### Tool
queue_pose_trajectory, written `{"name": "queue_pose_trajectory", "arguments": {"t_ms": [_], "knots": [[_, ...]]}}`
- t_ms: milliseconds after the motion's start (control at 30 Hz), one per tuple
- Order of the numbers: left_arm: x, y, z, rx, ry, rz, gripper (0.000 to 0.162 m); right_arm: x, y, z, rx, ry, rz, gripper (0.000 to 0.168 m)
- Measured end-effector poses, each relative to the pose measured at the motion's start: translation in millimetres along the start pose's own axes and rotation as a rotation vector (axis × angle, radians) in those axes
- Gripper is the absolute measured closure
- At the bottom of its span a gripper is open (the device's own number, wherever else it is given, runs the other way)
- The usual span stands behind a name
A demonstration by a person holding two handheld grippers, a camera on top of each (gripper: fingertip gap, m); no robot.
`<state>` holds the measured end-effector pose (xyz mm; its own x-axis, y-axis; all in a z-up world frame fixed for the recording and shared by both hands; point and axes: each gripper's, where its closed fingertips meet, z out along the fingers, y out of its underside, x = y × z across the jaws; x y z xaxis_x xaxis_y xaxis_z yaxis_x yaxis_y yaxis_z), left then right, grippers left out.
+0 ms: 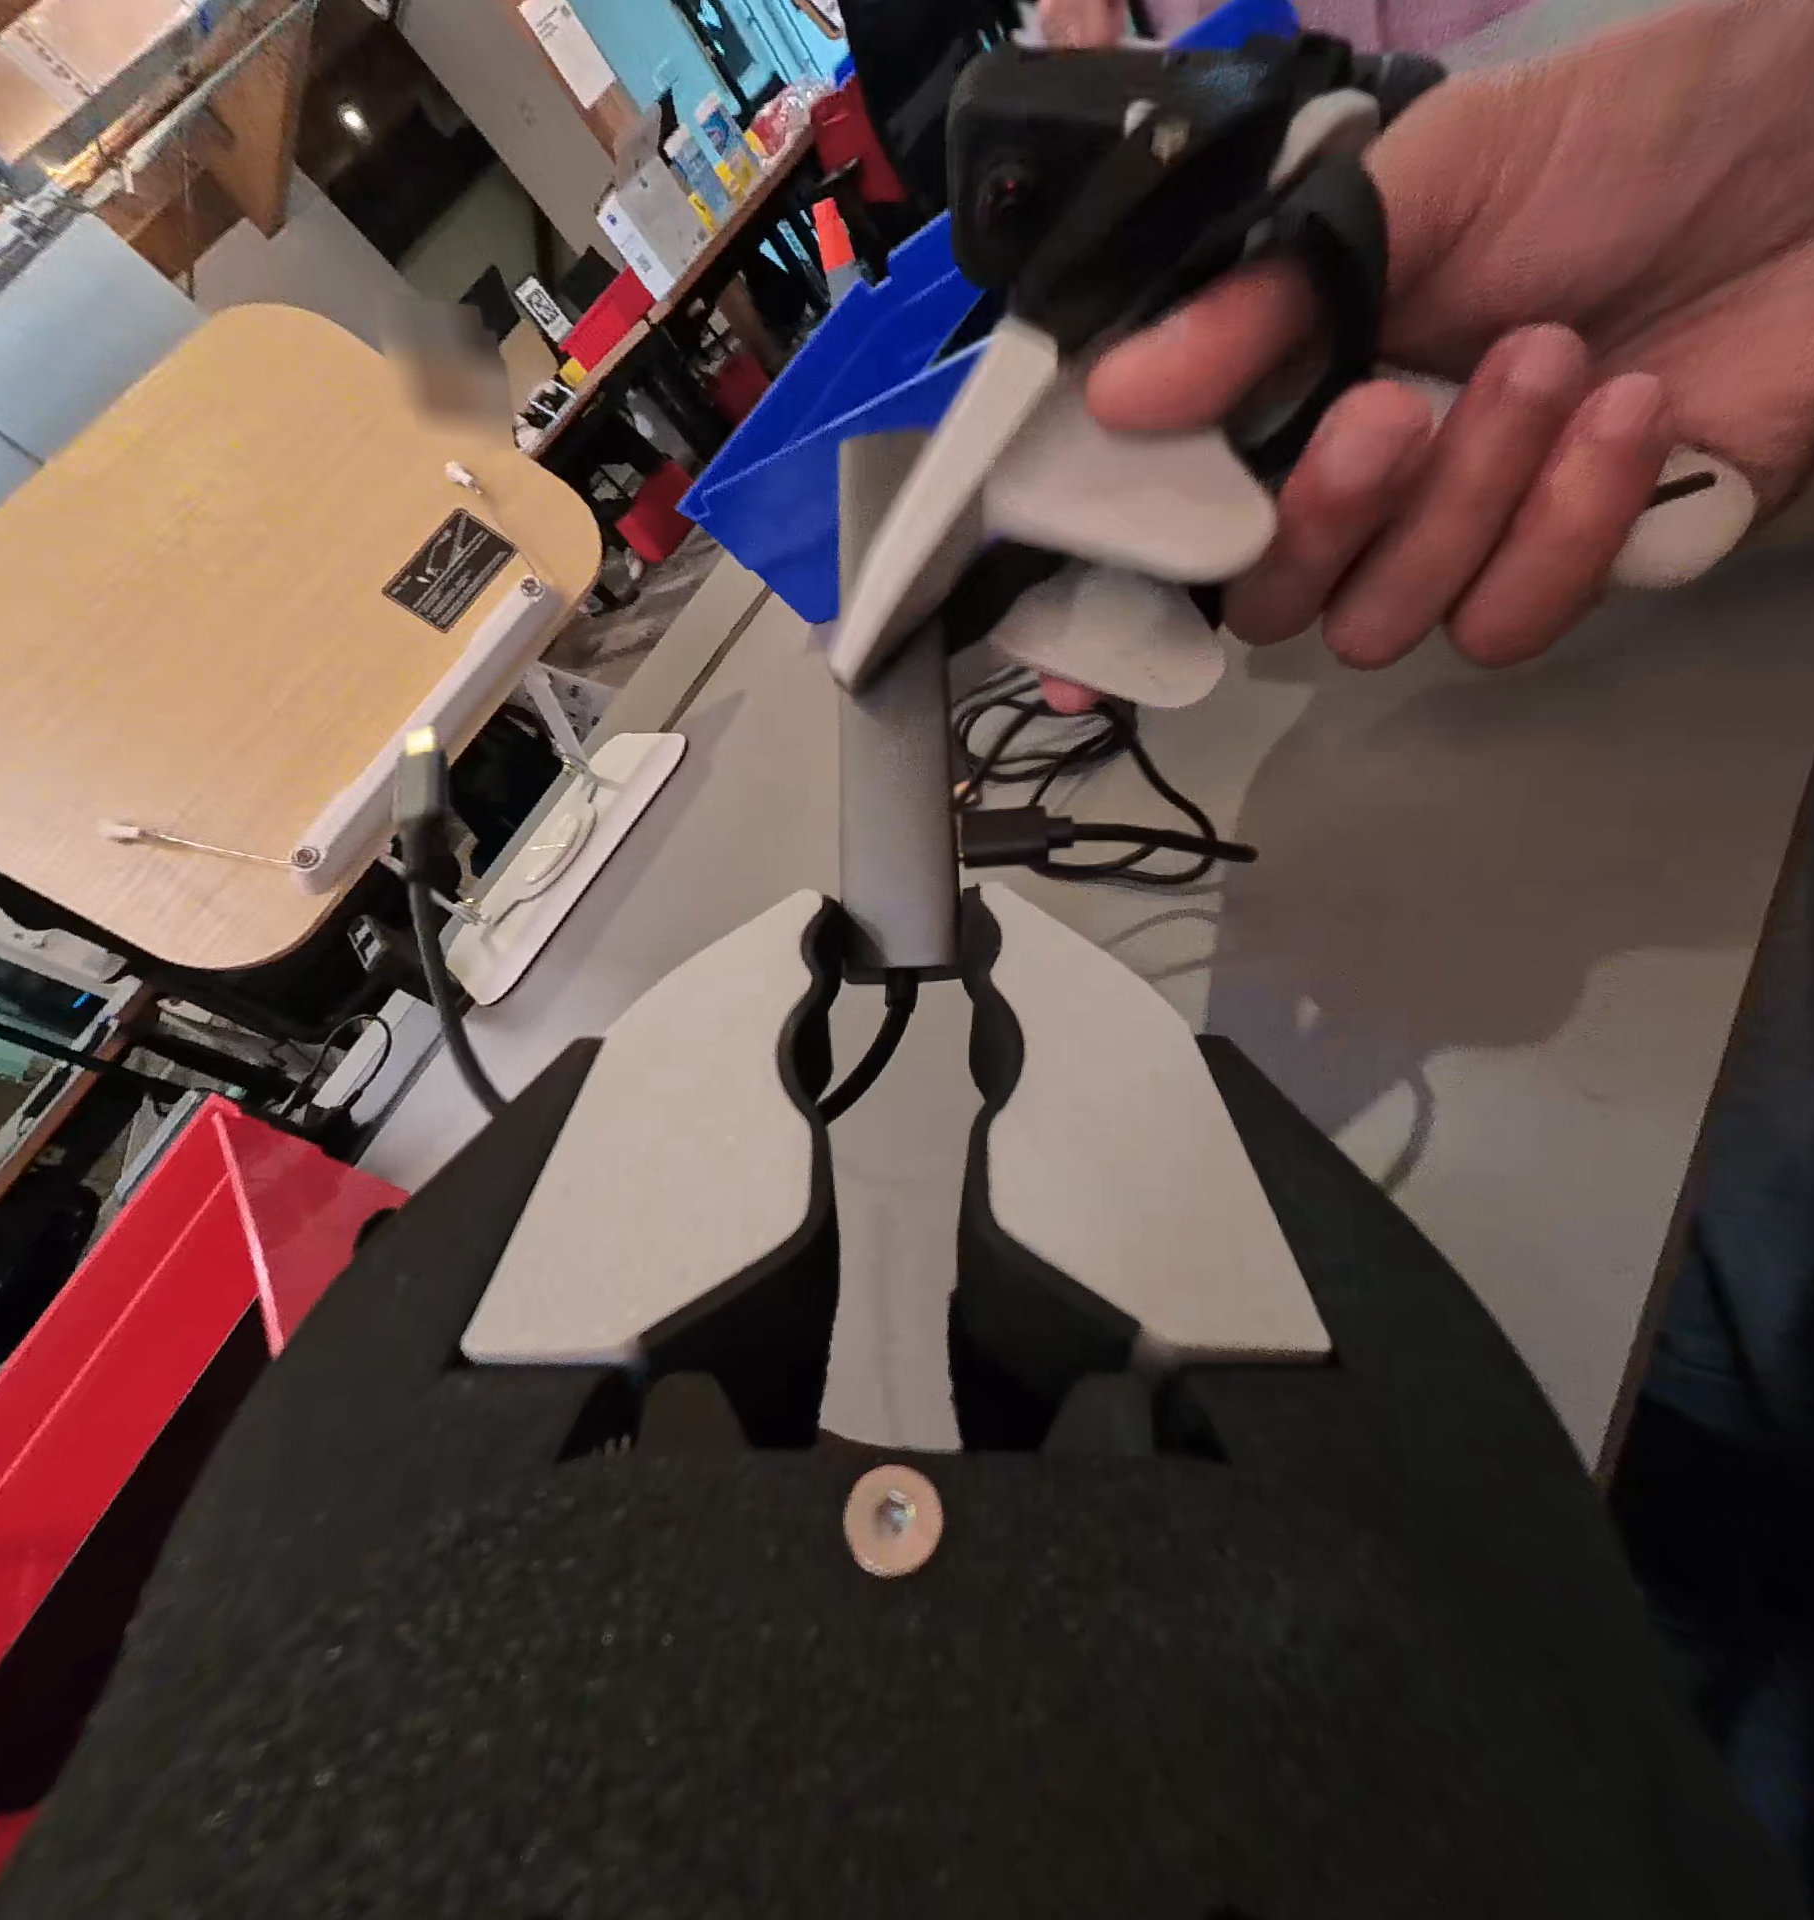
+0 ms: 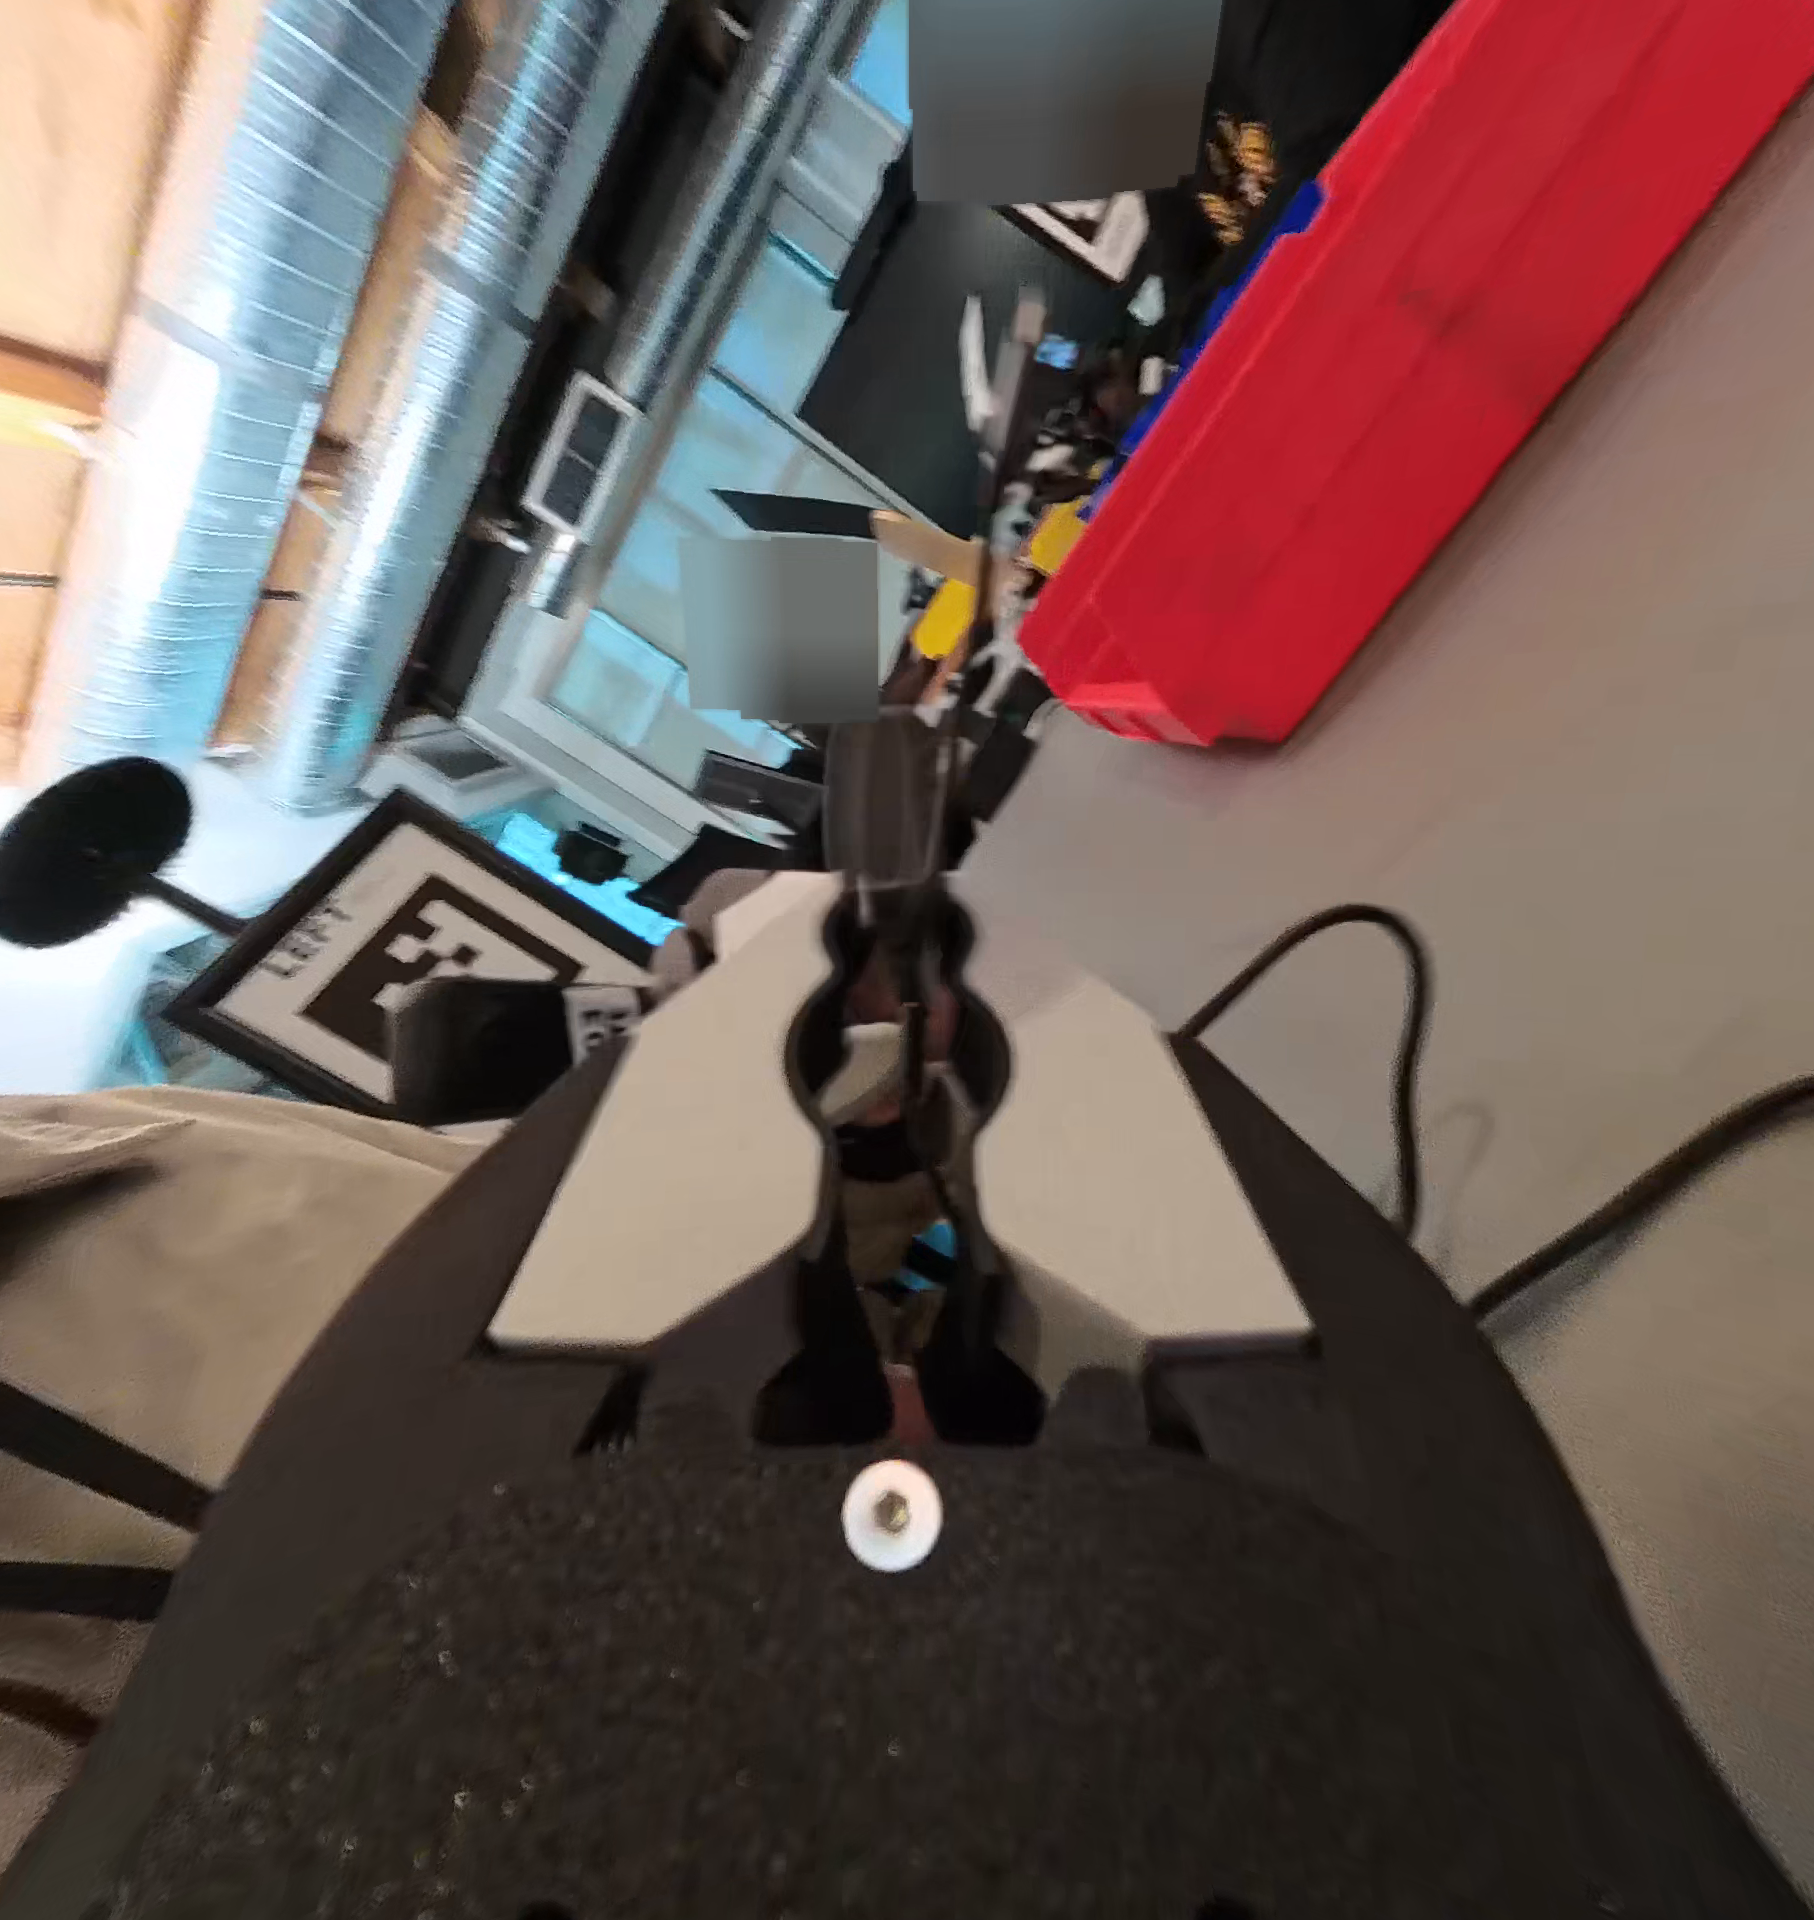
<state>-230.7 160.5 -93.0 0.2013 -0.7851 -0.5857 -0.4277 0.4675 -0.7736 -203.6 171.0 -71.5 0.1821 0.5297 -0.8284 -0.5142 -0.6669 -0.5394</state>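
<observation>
The left gripper (image 1: 898, 935) is pinching the near end of a slim grey hub (image 1: 898, 821), its jaws narrowed onto the hub's sides, while the right gripper (image 1: 887, 623) is clamping the far end at twelve o'clock. Gripping both ends seems to be steadying the hub in the air above the table (image 1: 1454, 935). The hub's short black cable (image 1: 435, 935) is looping out toward nine o'clock, plug pointing up. A second black plug (image 1: 1017, 836) is lying on the table just past the hub at one o'clock. In the right wrist view, the right gripper (image 2: 898, 894) is showing jaws nearly together on a blurred dark thing, likely the hub (image 2: 882, 800). A red bin (image 2: 1402, 416) is sitting at one o'clock.
</observation>
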Motion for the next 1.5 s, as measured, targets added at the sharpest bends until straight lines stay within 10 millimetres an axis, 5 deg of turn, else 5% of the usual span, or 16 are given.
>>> {"name": "queue_pose_trajectory", "arguments": {"t_ms": [100, 200, 333, 667, 767, 833, 967, 1133, 1333, 1500], "knots": [[-4.1, 5.1, 1.1, -0.019, -0.041, -0.058, 0.14, 2.4, -3.6, 2.3, -0.038, 0.083, -0.157, 0.161], [-18.4, -2.2, -9.5, 0.025, -0.117, -0.146, 0.133, -9.6, -37.2, 4.1, -0.061, 0.162, -0.347, 0.16], [-25.3, -2.1, -19.6, 0.044, -0.11, -0.289, 0.136, -58.8, -120.0, 5.5, -0.051, 0.199, -0.568, 0.16], [-24.6, 37.6, -12.9, -0.095, -0.06, -0.418, 0.144, -218.8, -382.2, -33.2, 0.111, 0.368, -0.98, 0.16], [-23.4, 34.5, -13.6, -0.085, -0.059, -0.385, 0.144, -254.6, -436.8, -47.2, 0.166, 0.363, -0.962, 0.16], [-21.3, 36.6, -12.7, -0.101, -0.062, -0.362, 0.144, -260.3, -460.6, -58.9, 0.18, 0.4, -0.969, 0.16], [-17.9, 37.6, -11.3, -0.111, -0.057, -0.342, 0.144, -225.2, -481.2, -89.9, 0.188, 0.493, -0.933, 0.16], [-17.4, 39.0, -10.4, -0.117, -0.047, -0.364, 0.144, -117.1, -468.8, -137.3, 0.159, 0.575, -0.813, 0.16], [-16.2, 44.7, -8.1, -0.149, -0.043, -0.369, 0.144, 16.5, -401.3, -205.8, -0.053, 0.579, -0.702, 0.159], [-16.7, 46.2, -6.9, -0.15, -0.039, -0.382, 0.144, 103.9, -338.3, -261.0, -0.255, 0.715, -0.494, 0.159]]}}
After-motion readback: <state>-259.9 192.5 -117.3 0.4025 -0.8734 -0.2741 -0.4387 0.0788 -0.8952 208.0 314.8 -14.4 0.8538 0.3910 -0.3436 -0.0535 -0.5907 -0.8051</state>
